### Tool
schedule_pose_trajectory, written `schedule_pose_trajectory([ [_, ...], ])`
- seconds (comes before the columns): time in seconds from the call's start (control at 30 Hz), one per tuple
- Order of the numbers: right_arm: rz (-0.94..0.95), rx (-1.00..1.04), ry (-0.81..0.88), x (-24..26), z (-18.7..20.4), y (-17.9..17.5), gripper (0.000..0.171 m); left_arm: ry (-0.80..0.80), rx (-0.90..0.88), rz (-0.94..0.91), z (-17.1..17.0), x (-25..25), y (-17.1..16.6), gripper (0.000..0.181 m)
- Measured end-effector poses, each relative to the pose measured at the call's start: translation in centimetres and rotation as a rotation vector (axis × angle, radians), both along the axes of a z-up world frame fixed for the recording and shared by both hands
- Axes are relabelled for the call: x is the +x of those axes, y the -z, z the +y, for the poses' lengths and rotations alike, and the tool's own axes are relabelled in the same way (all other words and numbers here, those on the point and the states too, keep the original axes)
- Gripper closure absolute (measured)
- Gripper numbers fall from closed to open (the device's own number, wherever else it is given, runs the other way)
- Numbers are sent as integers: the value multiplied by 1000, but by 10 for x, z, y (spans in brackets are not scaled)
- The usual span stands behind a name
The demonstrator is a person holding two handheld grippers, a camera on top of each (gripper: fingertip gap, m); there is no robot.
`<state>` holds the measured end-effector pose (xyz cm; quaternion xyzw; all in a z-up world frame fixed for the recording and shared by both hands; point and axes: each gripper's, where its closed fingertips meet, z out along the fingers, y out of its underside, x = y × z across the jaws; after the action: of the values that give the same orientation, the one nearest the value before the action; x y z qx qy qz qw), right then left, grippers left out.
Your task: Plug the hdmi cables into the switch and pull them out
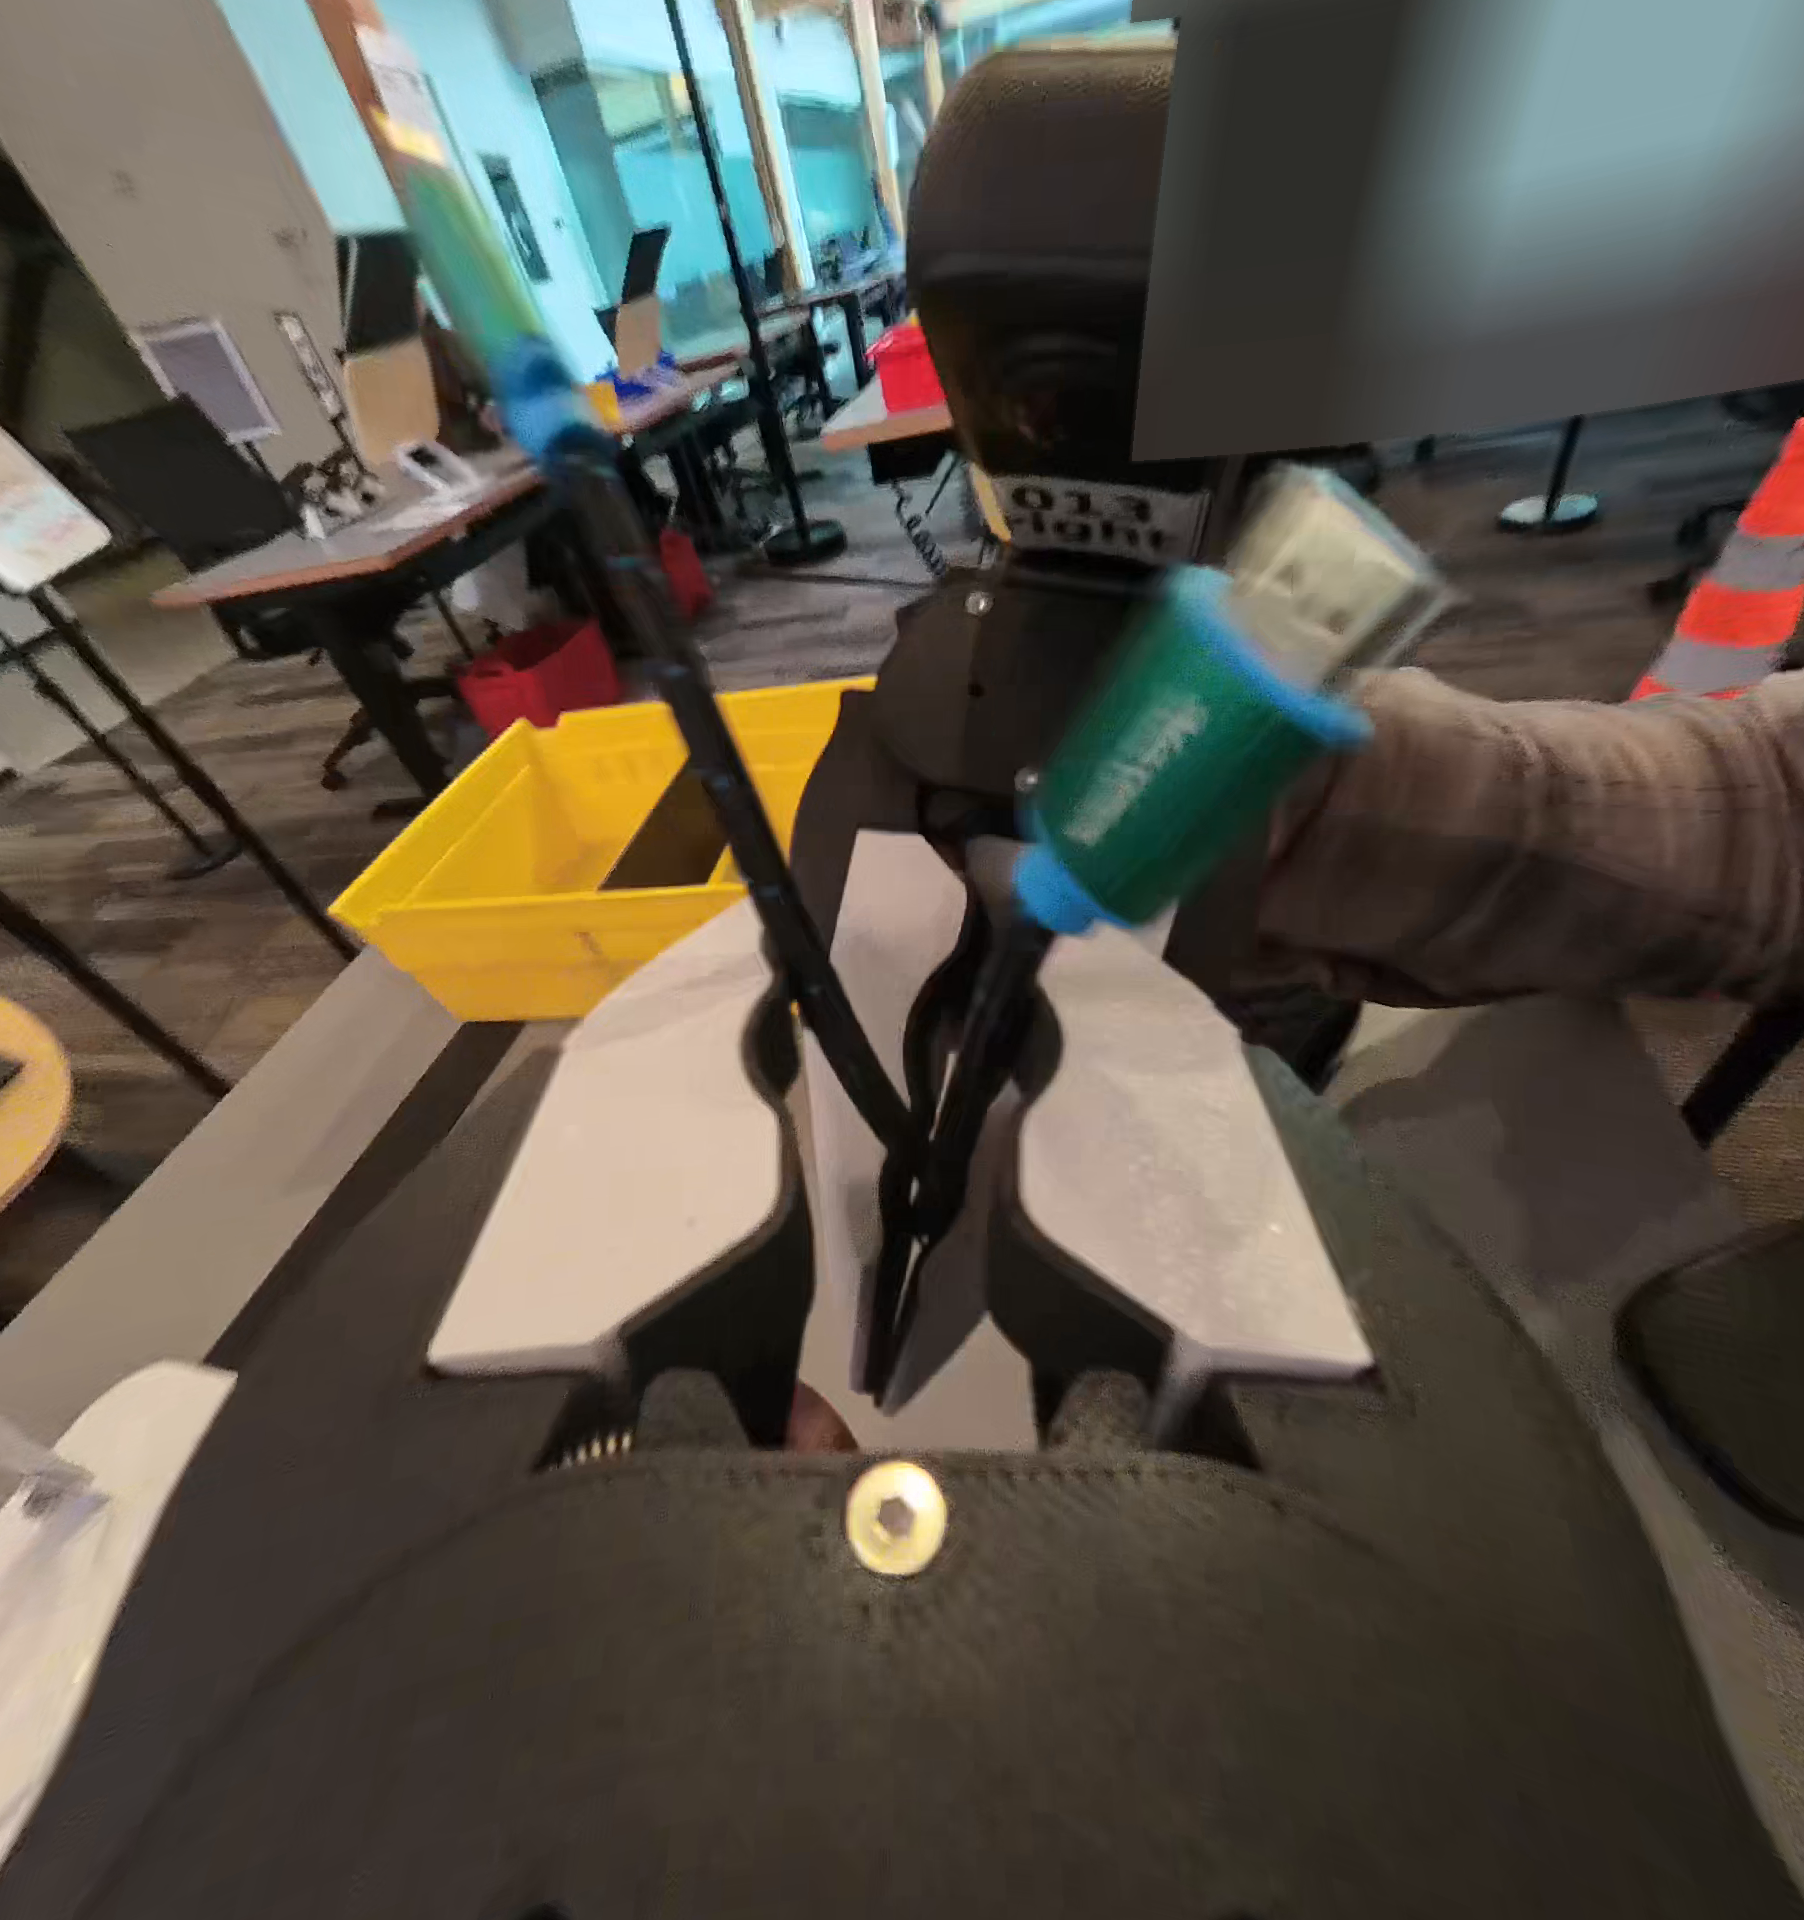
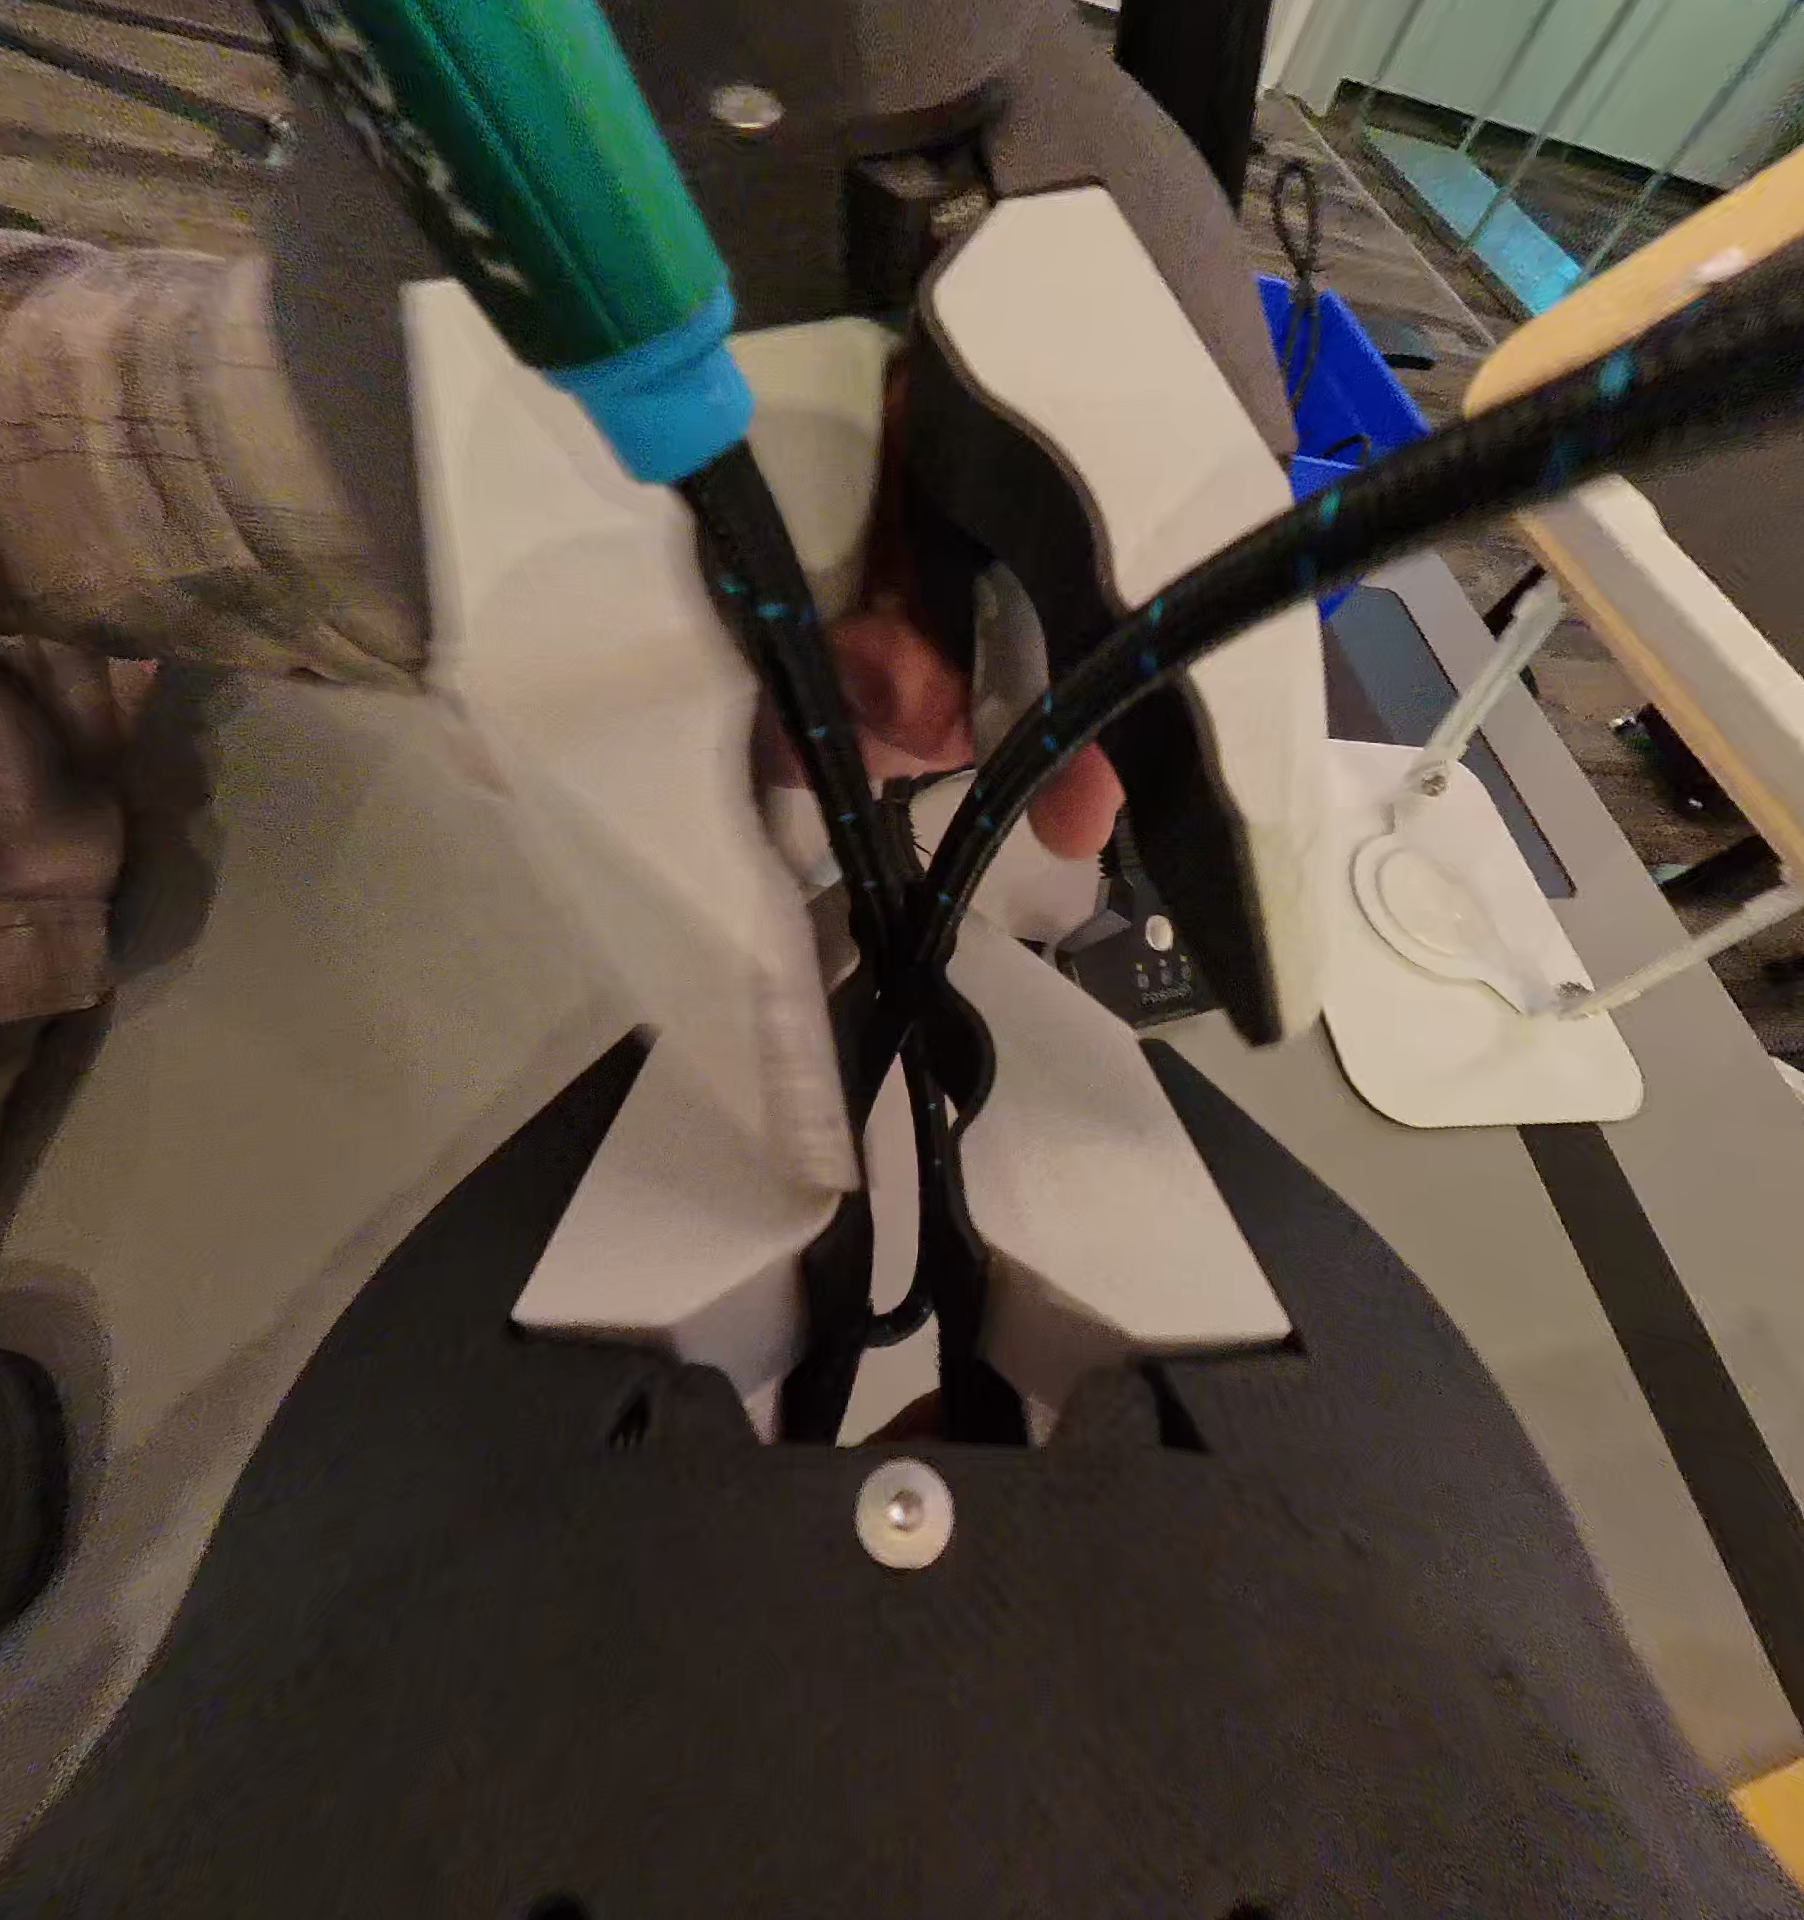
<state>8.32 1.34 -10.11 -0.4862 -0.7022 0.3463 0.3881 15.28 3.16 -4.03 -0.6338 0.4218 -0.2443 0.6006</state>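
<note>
Two black braided HDMI cables (image 1: 732,790) cross between my grippers, tied together where they cross. One green plug with blue ends (image 1: 1178,758) and a capped metal tip sticks up to the right. The other plug (image 1: 529,390) is blurred at upper left. My left gripper (image 1: 903,1029) is open, with the cables running between its fingers. My right gripper (image 2: 913,997) faces it and is shut on the cable bundle (image 2: 929,1132). The switch (image 2: 1147,966), a small black box with a button, lies on the table, partly hidden behind the left gripper's finger (image 2: 1116,499).
A yellow bin (image 1: 524,894) stands at the far edge of the grey table (image 1: 254,1164). An orange cone (image 1: 1771,561) stands on the floor at right. A white stand base (image 2: 1480,997) sits beside the switch, with a blue bin (image 2: 1334,364) behind. A sleeved arm (image 1: 1552,831) reaches in from the right. Tip to tip, the grippers are about 9 cm apart.
</note>
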Motion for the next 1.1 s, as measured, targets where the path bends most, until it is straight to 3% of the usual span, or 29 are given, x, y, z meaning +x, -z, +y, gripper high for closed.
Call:
schedule_pose_trajectory([
  [0.07, -10, 21, 7, -2, -1, 4, 171, 28, -21, -64, -1, -2, -2, 178],
  [0.1, -14, 43, 27, -1, 2, 4, 171, 6, -5, -96, 2, -4, -4, 180],
  [0.5, 74, -76, 80, 4, 3, 12, 171, -36, -84, -211, 7, -5, -5, 181],
  [0.63, 70, -58, 97, 6, 5, 15, 171, -27, -98, -154, 8, -3, 2, 181],
  [0.7, 51, -57, 78, 9, 2, 11, 148, 2, -104, -167, 6, -3, -1, 181],
  [0.8, 123, -174, -7, 13, -9, -14, 147, 42, -116, -147, 2, 0, -1, 181],
  [0.97, 121, -241, -103, 11, -15, -15, 163, 65, -101, -184, 2, -1, -7, 180],
  [1.1, 137, -307, -156, 13, -19, -15, 164, 101, -92, -205, -1, 2, -10, 181],
])
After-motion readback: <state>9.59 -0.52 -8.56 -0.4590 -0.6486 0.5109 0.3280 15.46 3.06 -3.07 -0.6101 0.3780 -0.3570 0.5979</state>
